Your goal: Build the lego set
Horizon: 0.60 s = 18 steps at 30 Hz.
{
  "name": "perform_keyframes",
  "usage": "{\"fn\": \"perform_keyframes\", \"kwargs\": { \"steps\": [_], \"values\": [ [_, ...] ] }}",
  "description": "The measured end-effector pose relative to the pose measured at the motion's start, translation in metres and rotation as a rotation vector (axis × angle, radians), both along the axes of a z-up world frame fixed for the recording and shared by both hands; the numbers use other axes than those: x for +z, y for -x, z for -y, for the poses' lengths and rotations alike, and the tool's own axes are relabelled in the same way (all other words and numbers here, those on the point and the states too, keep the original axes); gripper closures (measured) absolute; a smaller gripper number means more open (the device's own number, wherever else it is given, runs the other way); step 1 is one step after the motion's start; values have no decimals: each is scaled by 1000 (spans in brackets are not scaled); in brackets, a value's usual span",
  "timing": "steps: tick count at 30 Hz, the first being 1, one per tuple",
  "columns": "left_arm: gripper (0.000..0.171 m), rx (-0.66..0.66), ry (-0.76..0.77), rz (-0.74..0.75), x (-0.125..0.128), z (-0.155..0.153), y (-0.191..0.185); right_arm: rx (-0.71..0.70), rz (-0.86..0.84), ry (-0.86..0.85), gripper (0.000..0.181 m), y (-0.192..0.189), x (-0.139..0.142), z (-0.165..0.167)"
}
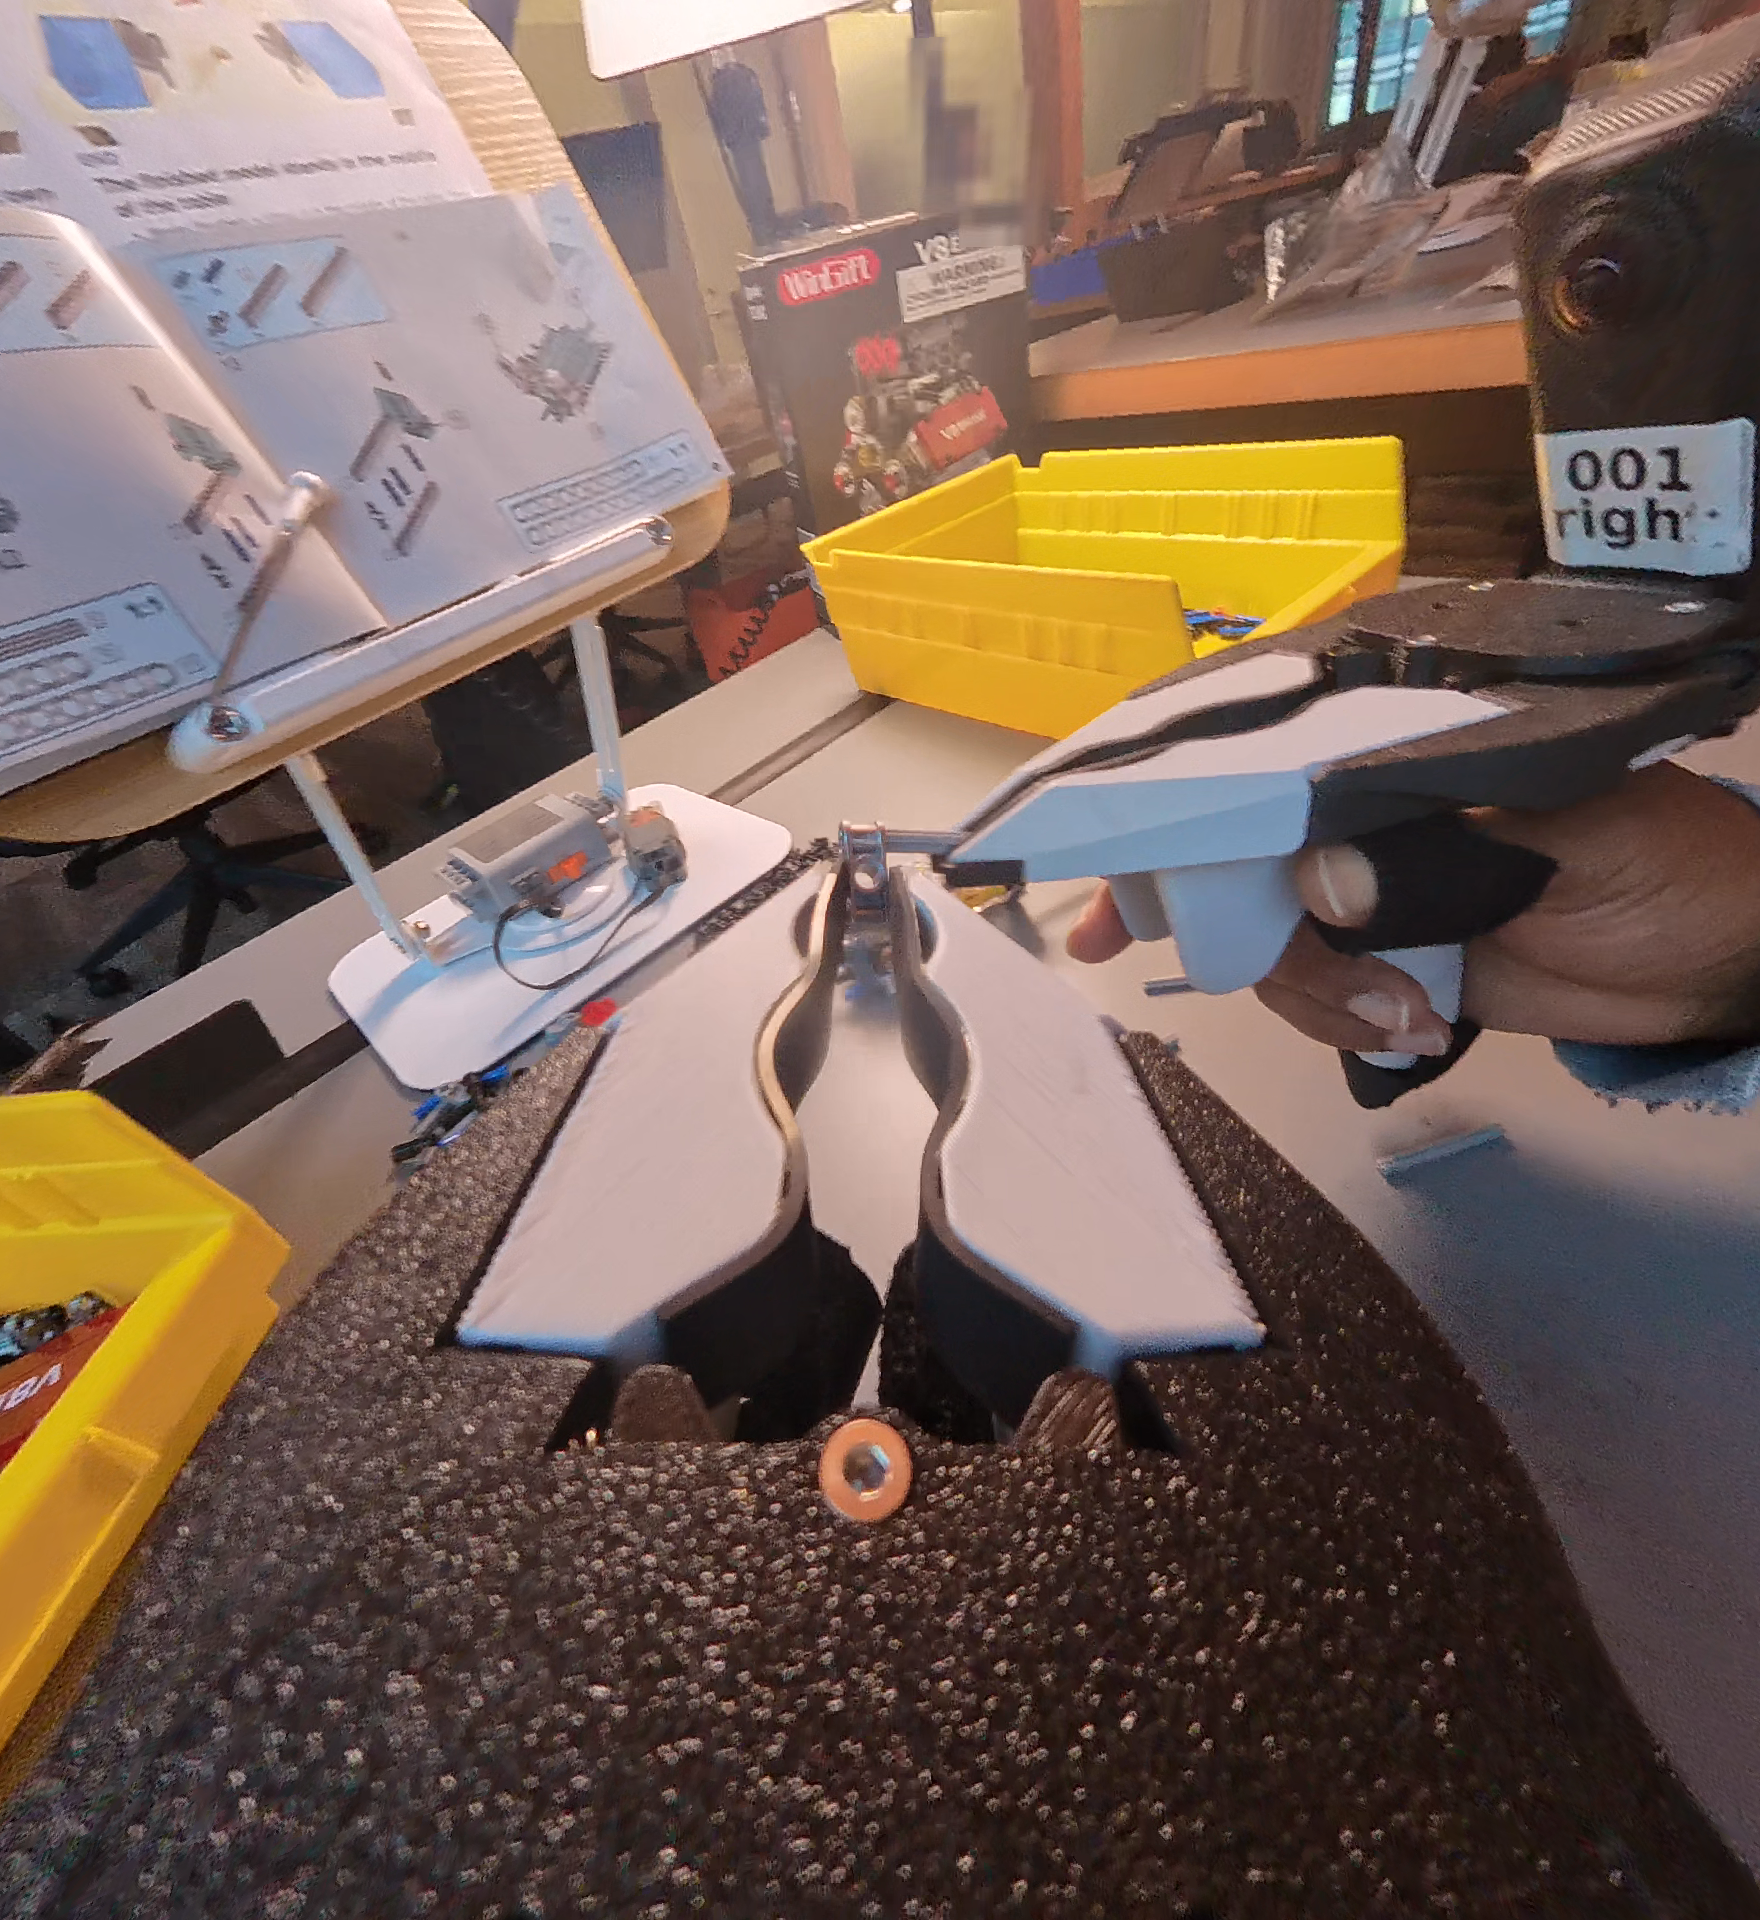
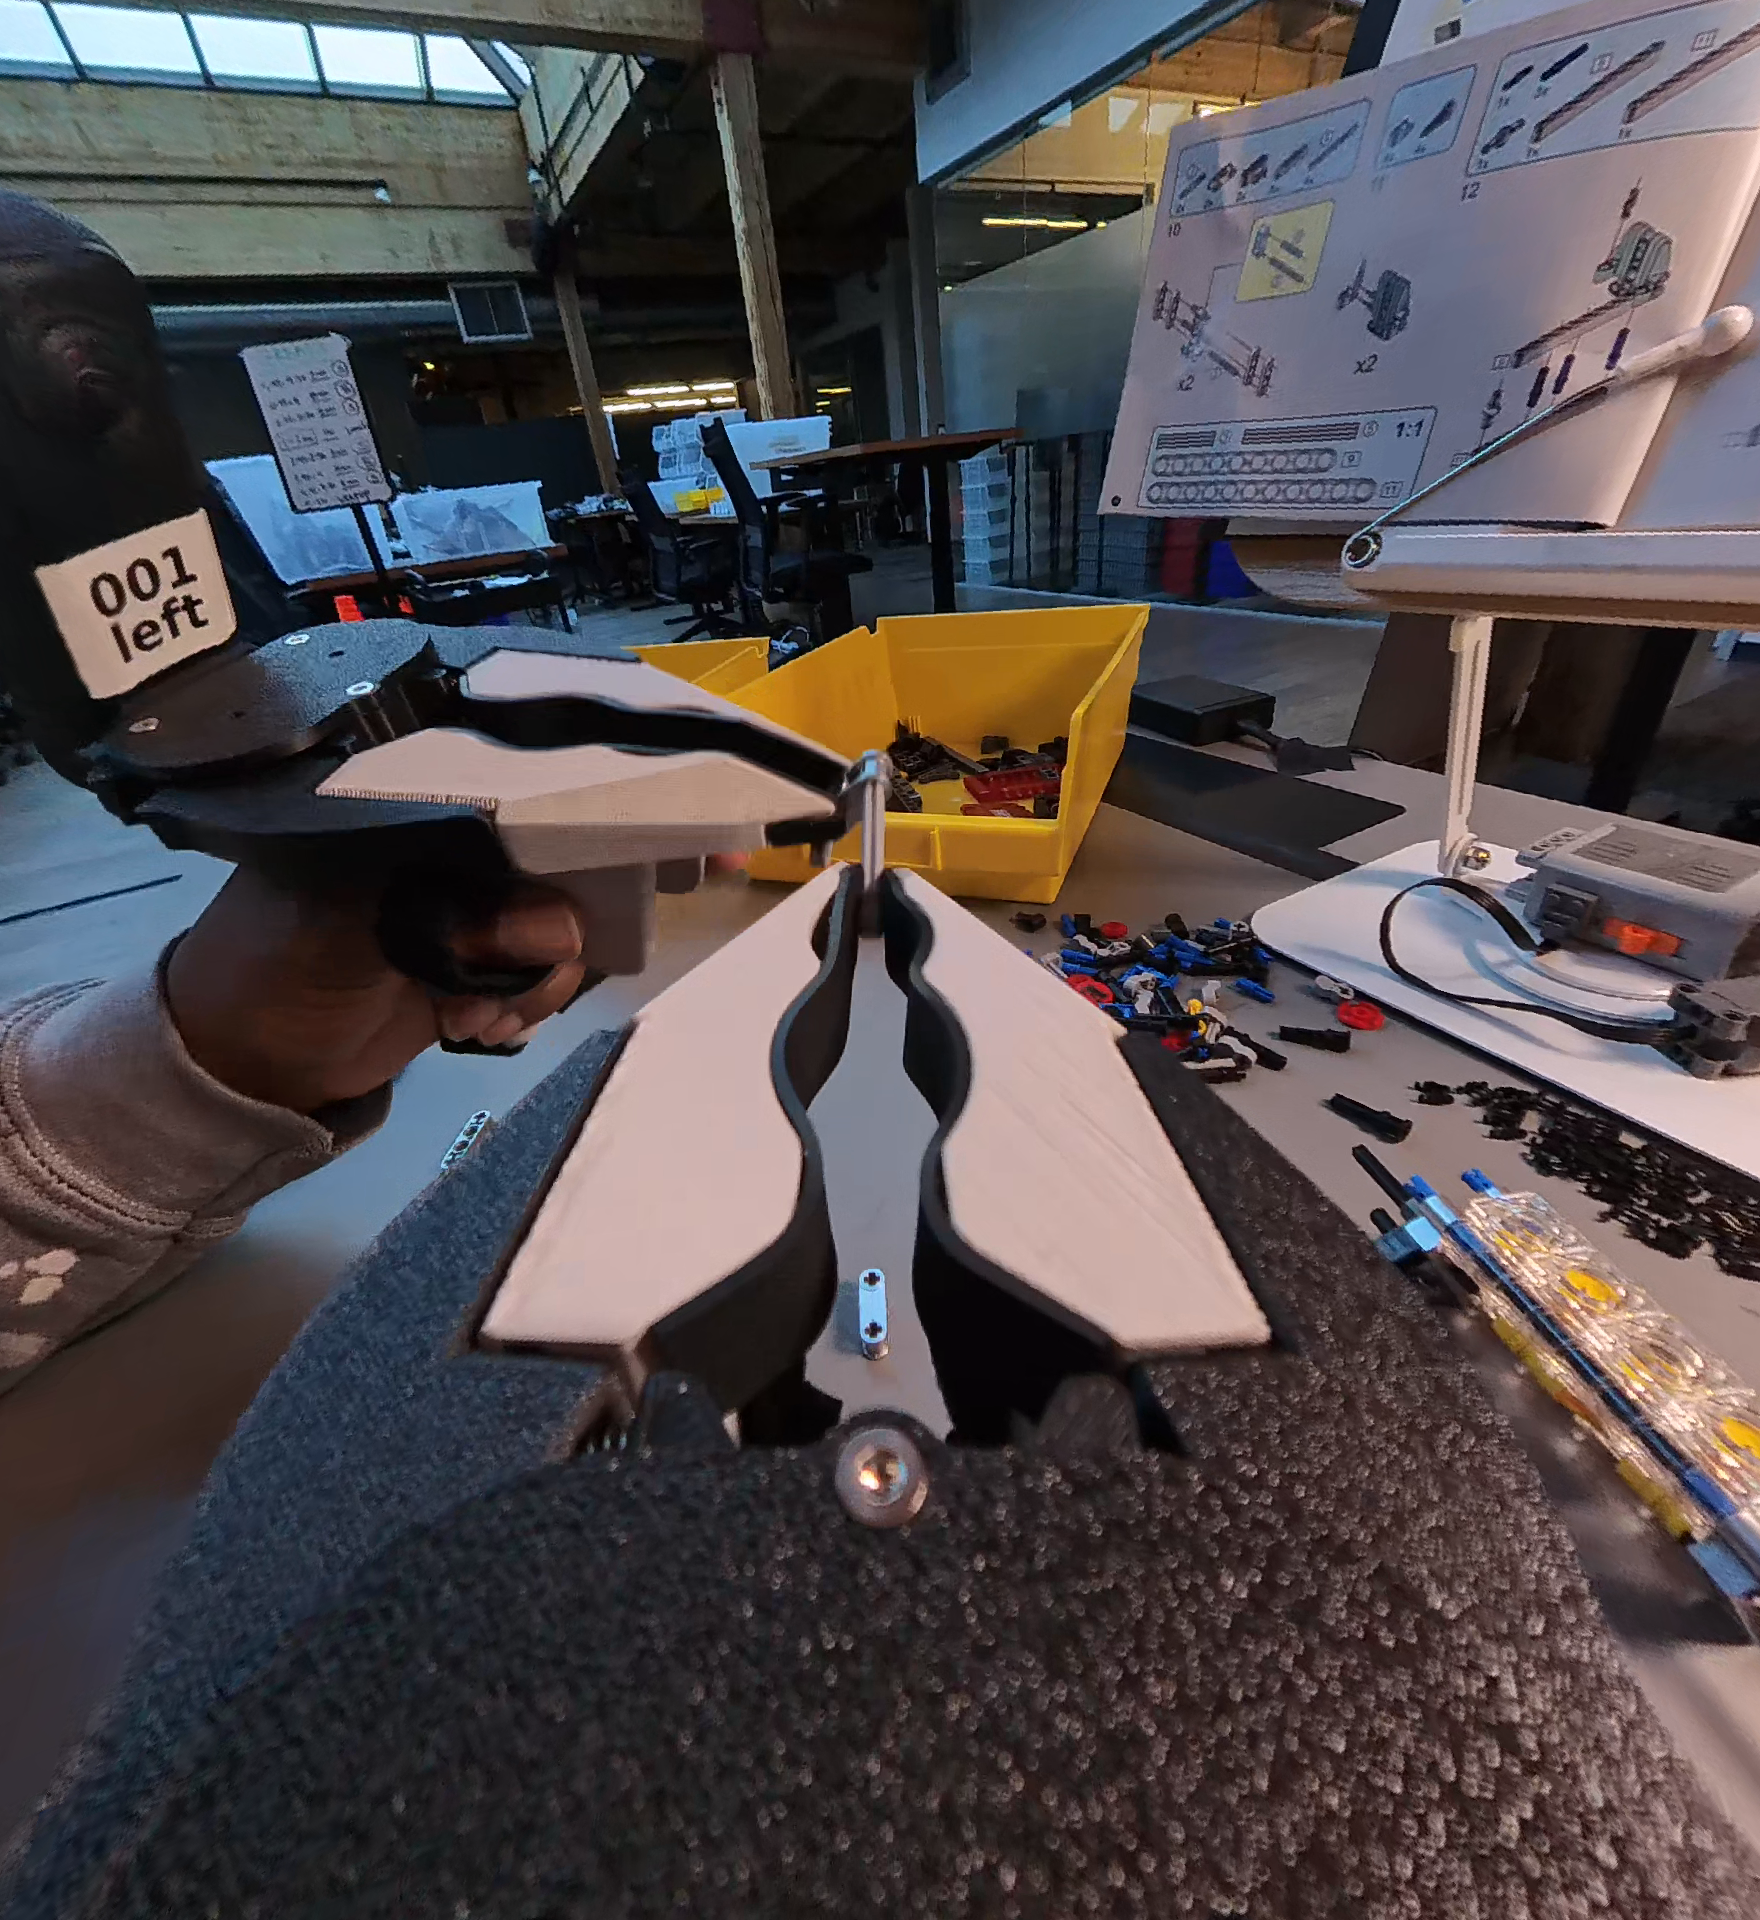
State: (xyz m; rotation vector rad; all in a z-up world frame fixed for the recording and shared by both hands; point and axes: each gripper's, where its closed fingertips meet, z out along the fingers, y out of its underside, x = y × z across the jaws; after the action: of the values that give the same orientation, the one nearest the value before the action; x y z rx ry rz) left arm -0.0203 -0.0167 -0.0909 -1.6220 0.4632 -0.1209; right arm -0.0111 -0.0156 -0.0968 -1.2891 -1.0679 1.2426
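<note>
My left gripper (image 1: 863, 896) is shut on a small chrome connector piece (image 1: 860, 844), held upright above the grey table (image 1: 1582, 1299). My right gripper (image 1: 949, 850) comes in from the right, shut on a thin chrome axle (image 1: 915, 834) whose end meets the connector's top hole. In the right wrist view, my right gripper (image 2: 868, 896) pinches the axle (image 2: 871, 831) at its tips. The axle's far end sits in the connector (image 2: 871, 771) at the left gripper's tips (image 2: 834, 802). A hand holds each gripper's handle.
An open instruction booklet (image 1: 336, 416) rests on a white stand (image 1: 720, 831), with a grey motor and battery box (image 2: 1676, 883) on its base. Yellow bins stand behind (image 1: 1063, 623) and at left (image 1: 76, 1299). Loose small pieces (image 2: 1167, 977), black pins (image 2: 1634, 1174) and a clear beam assembly (image 2: 1624, 1351) lie at right. The tips of both grippers are at nearly the same place.
</note>
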Motion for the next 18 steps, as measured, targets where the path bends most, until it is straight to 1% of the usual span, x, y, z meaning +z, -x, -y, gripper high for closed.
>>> {"fn": "perform_keyframes", "kwargs": {
  "steps": [1, 3, 5, 8, 12, 14, 16, 17, 18],
  "values": [
    [166, -21, 9, -19, -4, 0, -7, -1, -4, 9, 180, 0, 0, -1],
    [166, -9, 8, -48, -7, -1, -11, -1, 6, 11, 180, -1, -2, -3],
    [165, -36, 16, -16, -7, -1, -11, 10, 3, 33, 180, -1, -2, -3],
    [165, -51, 19, -39, -9, 1, -12, 13, 6, 26, 180, 0, -3, -2],
    [165, -103, 24, -48, -11, 5, -14, 65, -9, 81, 180, 0, -5, 2],
    [165, -108, 18, -70, -12, 7, -12, 81, -20, 107, 180, 2, -5, 4],
    [165, -91, 20, -92, -13, 6, -9, 89, -18, 131, 180, 4, -7, 4],
    [165, -60, 18, -108, -14, 4, -7, 74, -5, 138, 180, 6, -9, 2],
    [166, 0, 14, -134, -15, 0, -1, 55, 11, 135, 180, 7, -11, -1]
  ]
}}
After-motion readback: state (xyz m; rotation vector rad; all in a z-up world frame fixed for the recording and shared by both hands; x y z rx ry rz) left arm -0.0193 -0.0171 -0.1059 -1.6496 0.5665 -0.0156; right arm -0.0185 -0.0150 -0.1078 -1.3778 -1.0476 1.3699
